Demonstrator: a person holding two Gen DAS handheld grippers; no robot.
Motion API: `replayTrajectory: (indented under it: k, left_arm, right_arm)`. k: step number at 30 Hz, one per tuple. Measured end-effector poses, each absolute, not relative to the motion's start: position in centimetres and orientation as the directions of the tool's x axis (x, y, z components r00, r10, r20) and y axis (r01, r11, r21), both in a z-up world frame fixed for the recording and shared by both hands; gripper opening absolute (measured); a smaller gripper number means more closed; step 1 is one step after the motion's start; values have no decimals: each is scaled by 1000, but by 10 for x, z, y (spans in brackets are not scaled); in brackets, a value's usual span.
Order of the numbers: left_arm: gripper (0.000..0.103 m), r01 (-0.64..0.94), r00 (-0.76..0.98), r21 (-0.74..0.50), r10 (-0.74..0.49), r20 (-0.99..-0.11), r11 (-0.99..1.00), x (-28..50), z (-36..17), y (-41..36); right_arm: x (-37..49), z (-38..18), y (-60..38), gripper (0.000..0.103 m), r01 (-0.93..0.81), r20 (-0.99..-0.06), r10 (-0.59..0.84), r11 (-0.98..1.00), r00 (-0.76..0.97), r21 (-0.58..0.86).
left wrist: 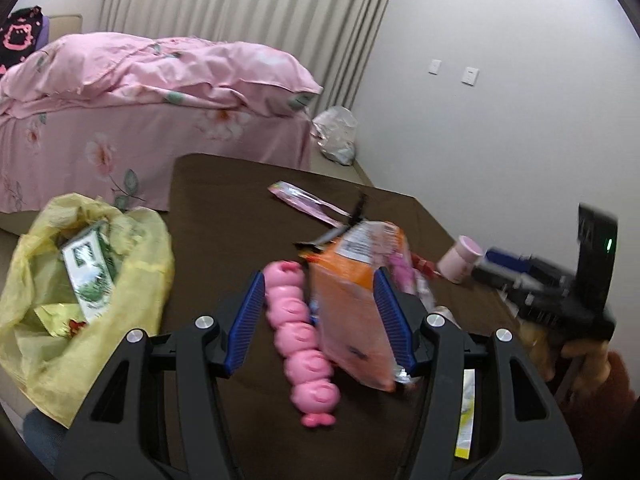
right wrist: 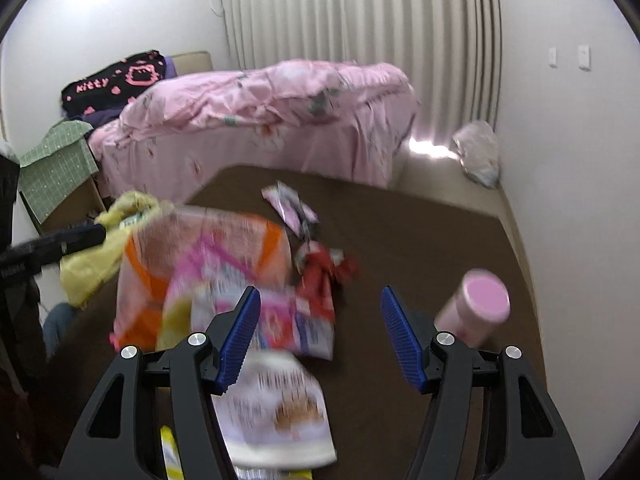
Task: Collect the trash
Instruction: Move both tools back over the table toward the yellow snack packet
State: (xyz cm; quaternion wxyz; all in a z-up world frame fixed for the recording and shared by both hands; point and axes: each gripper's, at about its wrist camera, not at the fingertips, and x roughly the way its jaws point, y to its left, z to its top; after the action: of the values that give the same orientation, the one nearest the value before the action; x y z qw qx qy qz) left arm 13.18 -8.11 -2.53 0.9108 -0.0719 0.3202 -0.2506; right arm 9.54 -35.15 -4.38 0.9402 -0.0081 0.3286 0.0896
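My left gripper is shut on an orange snack bag standing on edge and a pink segmented toy-shaped container, side by side between its pads. A yellow trash bag gapes open to its left on the brown table, with a green carton inside. In the right wrist view the orange bag hangs blurred beside the yellow bag. My right gripper is open and holds nothing; a white wrapper lies under its left finger. A red wrapper lies ahead.
A pink cup lies on its side at the table's right. A pink-purple wrapper lies farther back, and a yellow strip lies near the front. Beyond the table are a pink bed and a clear plastic bag on the floor.
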Motion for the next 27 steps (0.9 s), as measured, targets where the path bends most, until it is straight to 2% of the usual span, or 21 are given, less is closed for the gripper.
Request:
replayTrajectory:
  k: [3,10,13,15,19,25,27]
  left_arm:
    - [53,476,598,-330,-575,-558,815,120,-29,-101]
    - [53,665,437,-281,-666,-604,692,86,-43,-163]
    - [54,693,390,-264,-657,-645,671,87,-53,-193]
    - [54,653,383,-279,-625,-680,704,96,-64,-202]
    - [54,528,353,-367,-591,-725,766,115,-89,-203]
    - [55,547,340,-360,-593,-730,756,108,-89,-205]
    - [55,565,314,-371,-608,-730,737,103,-85,-202]
  right_arm:
    - [72,-58,-349,59,-165,-649,142,986,748,27]
    - [17,-82,-389,59,-13,-679,52,998,732,62]
    - [-1,-85,-409,59,36,-672,54,992,739,119]
    - [-11,-88,-421,59,66,-678,66,984,732,167]
    - [-25,-95,-418,59,23,-683,126,979,719,205]
    - [-37,-104,-385,59,-145,-688,273,960,673,239]
    - [-35,-103,-372,59,-196,-695,286,958,660,207]
